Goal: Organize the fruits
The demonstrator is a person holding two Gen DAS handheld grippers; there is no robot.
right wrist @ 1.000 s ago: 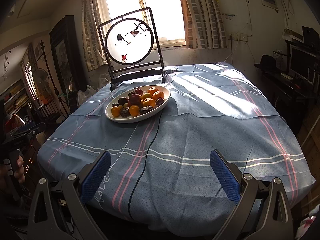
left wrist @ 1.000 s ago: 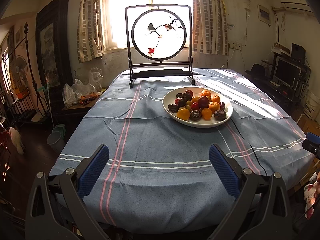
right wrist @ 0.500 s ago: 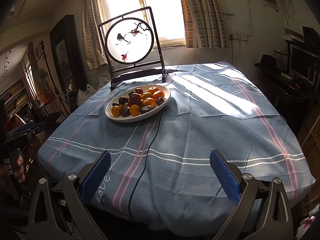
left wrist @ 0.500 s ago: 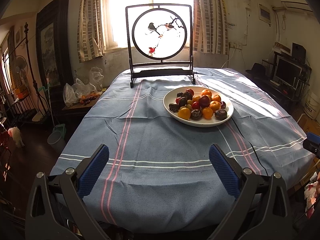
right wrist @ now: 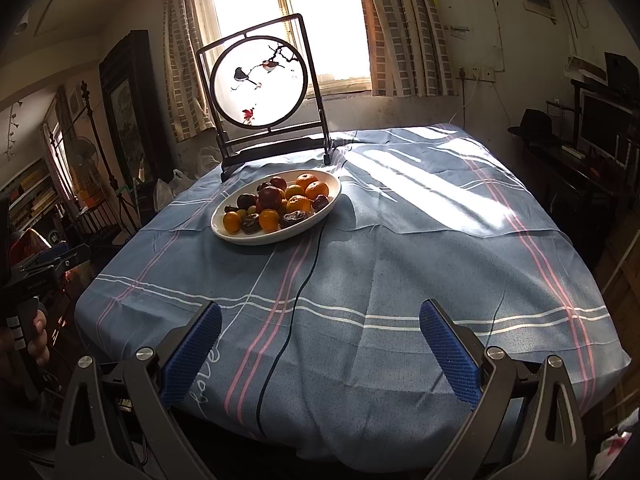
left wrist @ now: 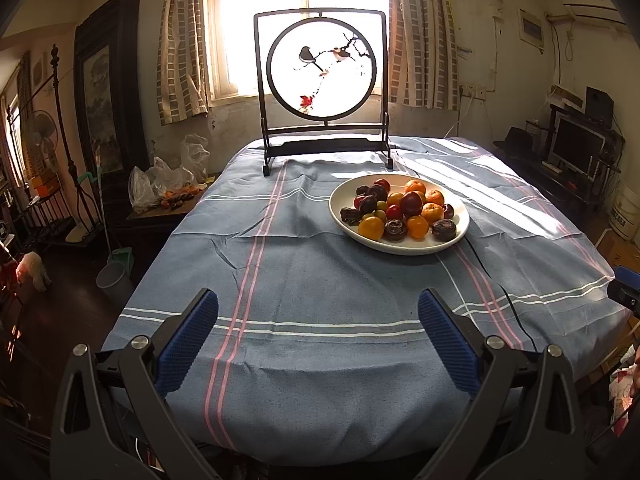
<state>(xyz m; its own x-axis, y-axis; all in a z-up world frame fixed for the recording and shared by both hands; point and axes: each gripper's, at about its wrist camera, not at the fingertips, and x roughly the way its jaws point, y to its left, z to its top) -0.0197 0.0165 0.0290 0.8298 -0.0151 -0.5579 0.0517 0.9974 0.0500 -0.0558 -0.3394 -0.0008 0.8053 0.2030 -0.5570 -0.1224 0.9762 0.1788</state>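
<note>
Presently one white oval ceramic plate (left wrist: 456, 242) of mixed fruit, six oranges (left wrist: 371, 227) among them, sits on the blue striped cloth-covered surface (left wrist: 320, 280); both the left hand-held gripper (left wrist: 318, 330) and right hand-held gripper (right wrist: 320, 334) hover released, empty.

A matt woven tablecloth (left wrist: 320, 280) lies under a glossy glazed plate (left wrist: 460, 236) of smooth-skinned fruits (left wrist: 400, 212).

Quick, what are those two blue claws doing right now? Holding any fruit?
Left gripper: open, holding nothing.
Right gripper: open, holding nothing.
</note>
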